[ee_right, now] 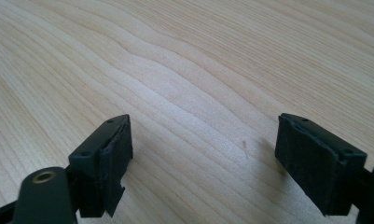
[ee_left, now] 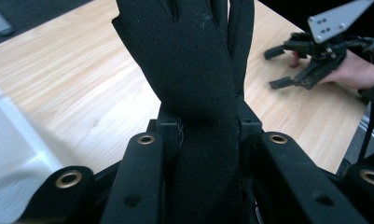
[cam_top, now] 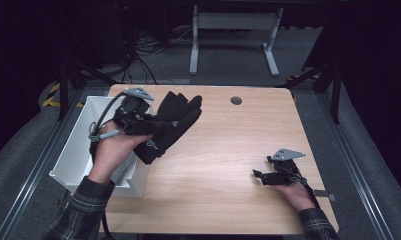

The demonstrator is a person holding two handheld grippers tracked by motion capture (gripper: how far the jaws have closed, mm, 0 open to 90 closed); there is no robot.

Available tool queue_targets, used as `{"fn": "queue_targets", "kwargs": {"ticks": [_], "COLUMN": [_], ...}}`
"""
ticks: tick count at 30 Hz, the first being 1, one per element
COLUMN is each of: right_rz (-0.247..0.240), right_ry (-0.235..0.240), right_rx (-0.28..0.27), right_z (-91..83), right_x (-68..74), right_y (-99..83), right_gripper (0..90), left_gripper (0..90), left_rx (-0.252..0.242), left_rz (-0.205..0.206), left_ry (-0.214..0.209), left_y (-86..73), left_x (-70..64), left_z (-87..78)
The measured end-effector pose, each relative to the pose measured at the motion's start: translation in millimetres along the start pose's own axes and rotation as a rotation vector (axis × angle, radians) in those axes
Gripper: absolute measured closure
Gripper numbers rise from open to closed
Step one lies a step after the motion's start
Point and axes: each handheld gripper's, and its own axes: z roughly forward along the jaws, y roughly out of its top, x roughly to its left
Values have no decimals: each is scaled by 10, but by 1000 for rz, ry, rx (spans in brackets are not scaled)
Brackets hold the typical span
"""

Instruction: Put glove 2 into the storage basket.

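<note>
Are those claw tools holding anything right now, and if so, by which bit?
The left gripper is clamped on black gloves, near the cuff end, fingers pointing away. The right gripper is open over the bare table, holding nothing.

A light wooden table [cam_top: 223,165] carries a small dark round cap [cam_top: 236,100] near its far edge. Beyond it, on grey carpet, stand white desk legs [cam_top: 233,42] and tangled black cables [cam_top: 148,55].

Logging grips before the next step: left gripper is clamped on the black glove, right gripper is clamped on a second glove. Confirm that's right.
Not quite. The left gripper is clamped on the black glove, but the right gripper holds nothing: the right gripper view shows its jaws wide apart over the bare wooden table.
</note>
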Motion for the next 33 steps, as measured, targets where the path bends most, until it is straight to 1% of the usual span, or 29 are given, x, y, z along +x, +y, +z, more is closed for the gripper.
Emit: {"fn": "queue_targets", "kwargs": {"ticks": [1, 2, 3, 6, 7, 8, 11, 12, 13, 14, 17, 19, 20, 24, 26, 28, 29, 30, 31, 32, 33], "right_rz": [0, 0, 0, 1, 1, 2, 4, 4, 4, 4, 4, 4, 4, 5, 5, 6, 6, 5, 6, 5, 5], "right_ry": [0, 0, 0, 0, 0, 0, 0, 0, 0, -2, -2, -3, -1, -3, -3, -3, -3, -4, -4, -4, -4], "right_rx": [0, 0, 0, 0, 0, 1, -1, -1, 0, 0, -1, 1, 1, -1, -1, -1, -1, 0, 0, 1, 1], "right_z": [1, 1, 2, 2, 1, 1, 4, 4, 4, 3, 6, 4, 5, 6, 6, 6, 6, 6, 5, 5, 5], "right_x": [-1, -1, -1, 0, 0, 0, 0, 0, 0, 1, 0, 0, 0, 1, 1, 1, 1, 1, 1, 1, 1], "right_y": [1, 1, 2, 2, 2, 3, 4, 4, 4, 4, 5, 5, 5, 5, 5, 5, 5, 5, 5, 5, 5], "right_gripper": [196, 196, 196, 196, 196, 196, 196, 196, 195, 195, 195, 195, 194, 194, 194, 194, 194, 194, 194, 194, 194], "left_gripper": [719, 719, 719, 719, 719, 719, 718, 719, 719, 718, 718, 718, 718, 717, 714, 705, 699, 699, 674, 586, 534], "left_rx": [-5, -13, -15, -26, -25, -23, -24, -24, -24, -9, 1, 18, 35, 71, 99, 119, 119, 133, 135, 144, 144], "left_rz": [-12, -24, -37, -84, -100, -114, -180, -180, -204, -237, -283, -311, -322, -352, -369, -374, -374, -376, -379, -378, -378], "left_ry": [10, 30, 42, 71, 88, 96, 123, 123, 129, 139, 140, 134, 132, 120, 114, 133, 133, 162, 185, 221, 221], "left_y": [-31, -89, -128, -250, -308, -357, -521, -521, -578, -679, -808, -888, -925, -1022, -1079, -1111, -1111, -1131, -1142, -1155, -1155], "left_x": [40, 119, 164, 303, 375, 436, 619, 619, 678, 787, 906, 974, 1004, 1087, 1139, 1176, 1176, 1206, 1219, 1232, 1232], "left_z": [-53, -149, -200, -314, -350, -373, -406, -406, -405, -384, -313, -225, -159, 59, 201, 279, 279, 317, 334, 351, 351]}}
